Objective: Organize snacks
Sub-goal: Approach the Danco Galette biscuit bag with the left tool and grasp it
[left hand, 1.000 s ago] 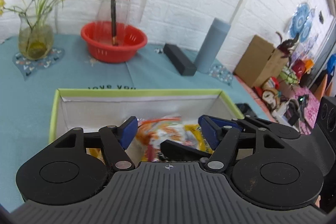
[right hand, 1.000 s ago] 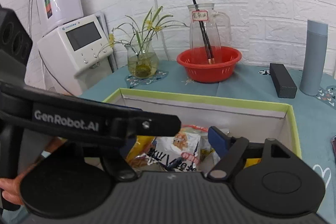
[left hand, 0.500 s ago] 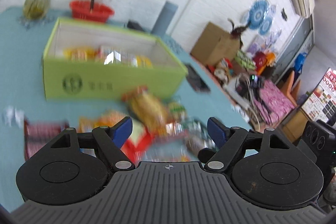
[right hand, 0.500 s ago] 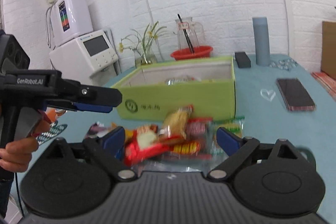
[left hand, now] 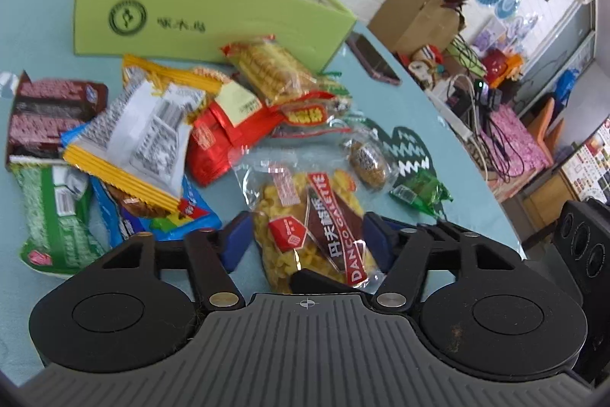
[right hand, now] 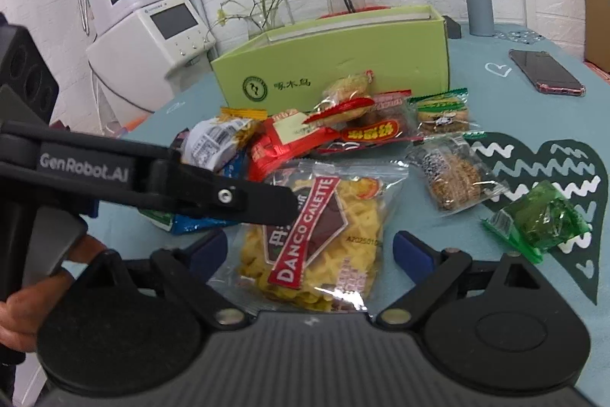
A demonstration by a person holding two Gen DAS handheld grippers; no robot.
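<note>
I have both sets of tongs over the clear bag of yellow crisps (left hand: 305, 224), which lies flat on the bench (left hand: 411, 102) at lower centre of each wrist view, in front of the snack pile. The left tongs (left hand: 305, 243) have just been closing and now straddle the bag at a middling gap; I think the pads are not yet pressing the film, though the near edge of the bag is hidden. The right tongs (right hand: 310, 250) stand wide open around the same bag, gripping nothing. I'd let only one pair take it: pinch the flat seam, not the crisps, and lift clear of the left finger that crosses the right view, then carry it to the green box (right hand: 343, 63) at upper centre. The red band on the bag reads "DANCO GALETTE" (Chinese characters beside it). The left tongs' arm reads "GenRobot.AI"; the box's lettering is too blurred to read
</note>
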